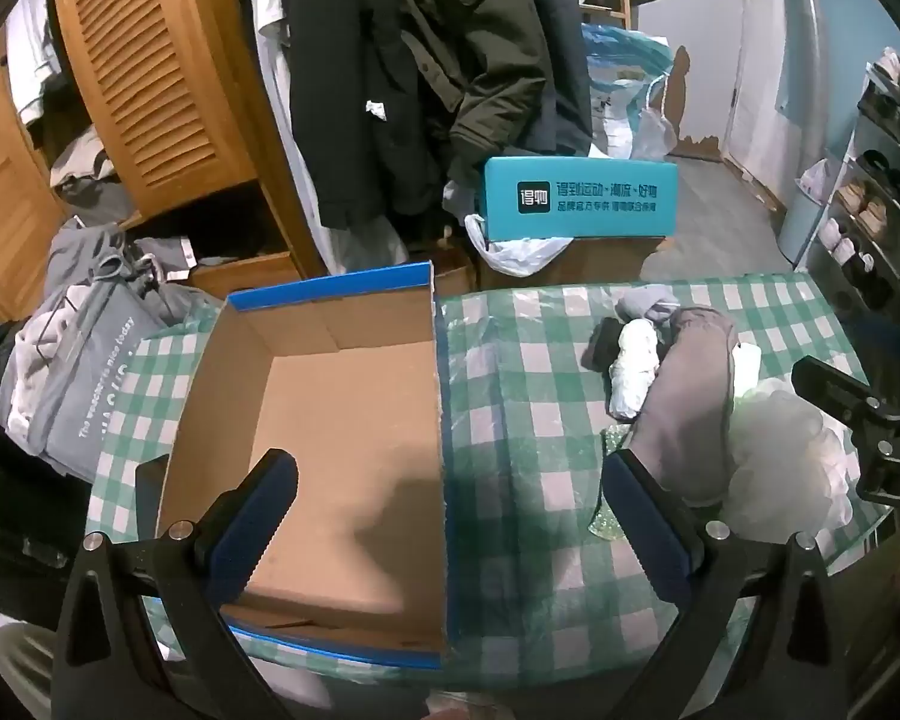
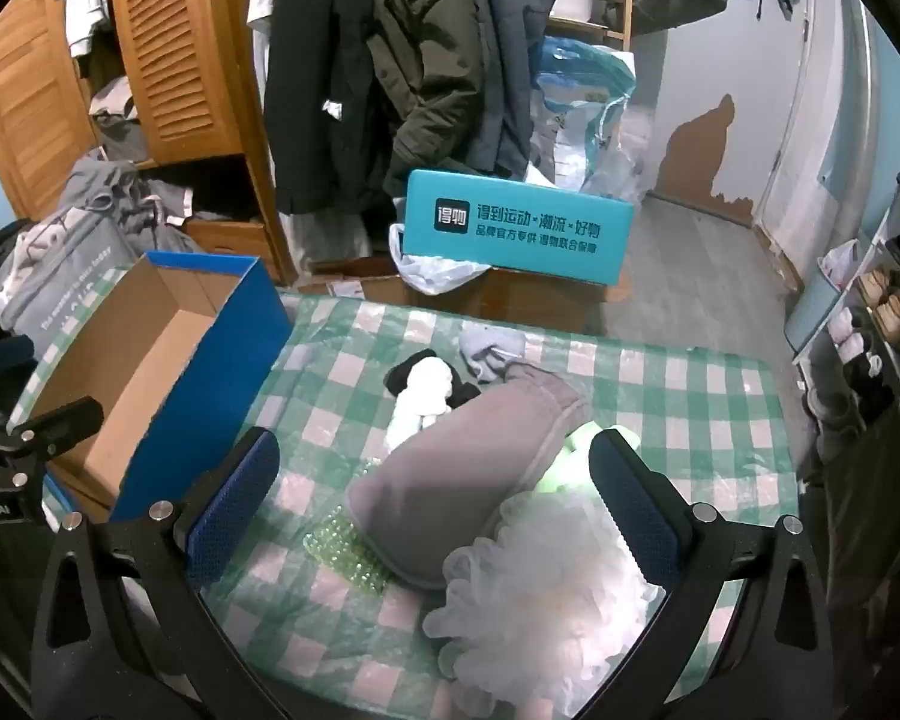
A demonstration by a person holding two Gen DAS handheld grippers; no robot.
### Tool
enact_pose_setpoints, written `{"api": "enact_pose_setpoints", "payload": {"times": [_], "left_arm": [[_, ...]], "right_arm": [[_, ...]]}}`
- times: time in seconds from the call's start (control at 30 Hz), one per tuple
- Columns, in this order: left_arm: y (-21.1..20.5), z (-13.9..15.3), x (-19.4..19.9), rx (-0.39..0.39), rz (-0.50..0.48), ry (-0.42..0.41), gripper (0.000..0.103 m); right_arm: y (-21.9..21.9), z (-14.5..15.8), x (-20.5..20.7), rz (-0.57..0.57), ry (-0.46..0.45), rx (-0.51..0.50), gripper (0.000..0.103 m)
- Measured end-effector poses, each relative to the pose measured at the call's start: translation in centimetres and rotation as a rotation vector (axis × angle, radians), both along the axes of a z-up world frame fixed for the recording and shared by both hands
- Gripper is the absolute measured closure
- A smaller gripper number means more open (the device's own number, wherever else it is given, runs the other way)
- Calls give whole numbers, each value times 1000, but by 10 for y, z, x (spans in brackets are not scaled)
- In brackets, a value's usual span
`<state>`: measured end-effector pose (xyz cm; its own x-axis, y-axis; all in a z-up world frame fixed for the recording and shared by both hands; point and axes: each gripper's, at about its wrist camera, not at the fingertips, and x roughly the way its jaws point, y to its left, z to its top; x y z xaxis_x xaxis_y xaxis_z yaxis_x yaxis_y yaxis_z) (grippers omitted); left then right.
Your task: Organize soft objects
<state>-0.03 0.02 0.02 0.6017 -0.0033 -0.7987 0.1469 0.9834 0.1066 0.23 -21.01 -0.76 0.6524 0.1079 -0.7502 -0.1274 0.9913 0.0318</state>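
Note:
An empty blue cardboard box (image 1: 330,420) (image 2: 150,360) stands on the left of the green checked table (image 1: 510,396) (image 2: 690,396). To its right lie a grey soft pouch (image 1: 684,402) (image 2: 450,468), a white mesh bath puff (image 1: 792,456) (image 2: 546,600), a white sock (image 1: 633,369) (image 2: 420,399) on a black one (image 2: 403,373), a pale grey sock (image 1: 645,302) (image 2: 489,348), a light green soft item (image 2: 576,459) and a green bubble sheet (image 2: 345,546). My left gripper (image 1: 450,534) hangs open above the box's right wall. My right gripper (image 2: 435,504) hangs open over the pouch and puff, touching nothing.
Behind the table stand a teal box (image 1: 579,198) (image 2: 516,228) on brown cartons, hanging coats (image 1: 390,60), a wooden wardrobe (image 1: 150,72) and plastic bags. A pile of grey clothes (image 1: 90,348) lies at the left. A shoe rack (image 1: 870,210) stands at the right.

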Motion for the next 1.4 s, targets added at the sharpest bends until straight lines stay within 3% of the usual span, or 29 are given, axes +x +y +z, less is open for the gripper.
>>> {"api": "enact_pose_setpoints", "payload": {"times": [0.4, 0.57, 1.4], "left_arm": [[-1, 1, 6, -38, 6, 14, 0], [4, 6, 1, -21, -3, -19, 1], [4, 7, -1, -45, -2, -19, 1]], "right_arm": [[0, 2, -2, 0, -4, 3, 1], [1, 2, -2, 0, -4, 2, 1], [1, 5, -4, -1, -8, -2, 1]]}}
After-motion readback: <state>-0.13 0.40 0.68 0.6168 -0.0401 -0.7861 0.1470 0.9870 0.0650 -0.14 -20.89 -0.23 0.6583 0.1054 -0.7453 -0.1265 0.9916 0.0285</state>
